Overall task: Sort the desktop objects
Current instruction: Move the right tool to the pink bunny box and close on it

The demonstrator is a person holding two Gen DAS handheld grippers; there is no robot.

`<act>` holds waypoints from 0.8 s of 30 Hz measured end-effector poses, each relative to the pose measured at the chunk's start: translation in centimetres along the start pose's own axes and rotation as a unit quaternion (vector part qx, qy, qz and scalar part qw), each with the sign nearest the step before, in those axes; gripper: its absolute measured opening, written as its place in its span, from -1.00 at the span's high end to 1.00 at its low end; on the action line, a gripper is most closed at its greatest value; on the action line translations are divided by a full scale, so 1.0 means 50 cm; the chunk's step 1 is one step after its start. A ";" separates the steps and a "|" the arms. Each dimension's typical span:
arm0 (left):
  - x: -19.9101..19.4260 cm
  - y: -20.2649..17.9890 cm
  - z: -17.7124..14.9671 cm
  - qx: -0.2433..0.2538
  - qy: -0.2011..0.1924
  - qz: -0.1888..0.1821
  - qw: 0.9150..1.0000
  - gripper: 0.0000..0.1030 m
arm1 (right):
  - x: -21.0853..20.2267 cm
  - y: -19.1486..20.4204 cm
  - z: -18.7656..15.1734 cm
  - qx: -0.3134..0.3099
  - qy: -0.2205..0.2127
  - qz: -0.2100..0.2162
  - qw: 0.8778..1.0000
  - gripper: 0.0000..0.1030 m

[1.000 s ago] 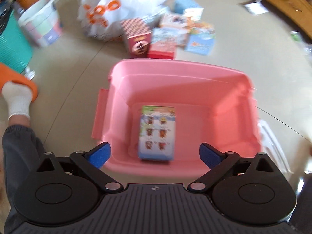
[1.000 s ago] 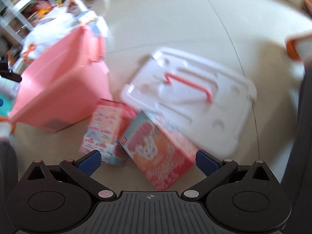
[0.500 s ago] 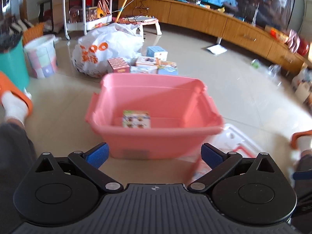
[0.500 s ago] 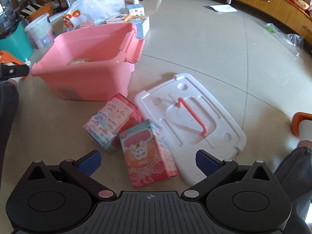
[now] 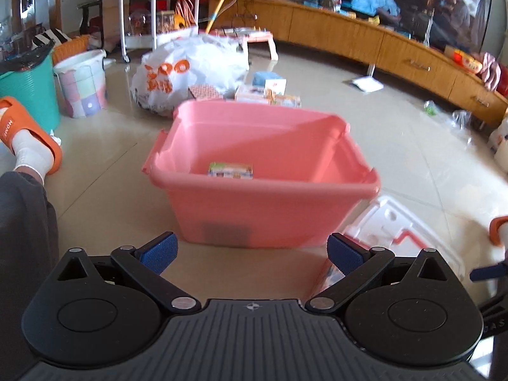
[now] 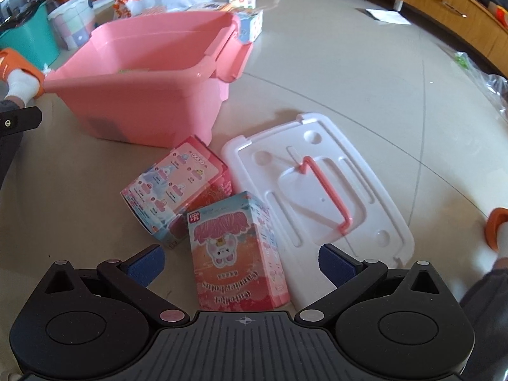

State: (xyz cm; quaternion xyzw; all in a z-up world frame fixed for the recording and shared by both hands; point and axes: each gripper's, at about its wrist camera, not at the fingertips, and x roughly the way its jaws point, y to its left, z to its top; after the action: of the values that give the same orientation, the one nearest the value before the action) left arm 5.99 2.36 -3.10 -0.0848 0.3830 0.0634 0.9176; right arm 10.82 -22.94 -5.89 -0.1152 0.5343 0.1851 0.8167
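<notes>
A pink plastic bin stands on the tiled floor ahead of my left gripper, which is open and holds nothing. One printed toy box lies inside the bin. In the right wrist view the pink bin sits at the upper left. Two toy boxes lie on the floor in front of it: a pink one and an orange-pink one with a cartoon rabbit. My right gripper is open, and the rabbit box lies between its fingers without touching them.
The bin's white lid with a pink handle lies flat to the right of the boxes. More toy boxes, a white plastic bag and two buckets stand behind the bin. The person's legs and orange slippers flank the area.
My left gripper has pulled back and tilted up from over the bin, so it faces the bin's side. My right gripper has steadied and come closer over the rabbit box.
</notes>
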 end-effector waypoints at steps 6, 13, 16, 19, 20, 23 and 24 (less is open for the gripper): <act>0.038 0.005 -0.019 -0.013 0.033 0.002 0.999 -0.99 | 0.075 0.051 0.024 -0.090 0.030 -0.032 0.995 -0.99; 0.068 0.020 -0.042 -0.019 0.059 0.021 0.998 -0.99 | 0.158 0.107 0.010 -0.161 0.065 -0.078 0.982 -0.93; 0.077 0.017 -0.046 -0.006 0.076 0.017 0.997 -0.99 | 0.186 0.109 0.005 -0.153 0.081 -0.076 0.982 -0.57; 0.084 0.012 -0.051 0.005 0.092 0.009 0.996 -0.99 | 0.206 0.100 0.005 -0.131 0.098 -0.079 0.983 -0.38; 0.084 0.011 -0.052 0.008 0.095 0.008 0.995 -0.99 | 0.211 0.098 0.005 -0.127 0.103 -0.080 0.983 -0.37; 0.087 0.007 -0.054 0.014 0.103 0.006 0.995 -0.99 | 0.212 0.096 0.003 -0.132 0.108 -0.077 0.982 -0.33; 0.087 0.006 -0.056 0.016 0.104 0.009 0.994 -0.99 | 0.211 0.096 0.002 -0.134 0.109 -0.076 0.982 -0.32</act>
State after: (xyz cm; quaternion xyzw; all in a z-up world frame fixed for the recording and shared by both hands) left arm 7.06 2.34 -8.17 -0.0730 0.4777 0.0566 0.8737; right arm 12.67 -16.67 -15.45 -0.2834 0.5801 0.1792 0.7423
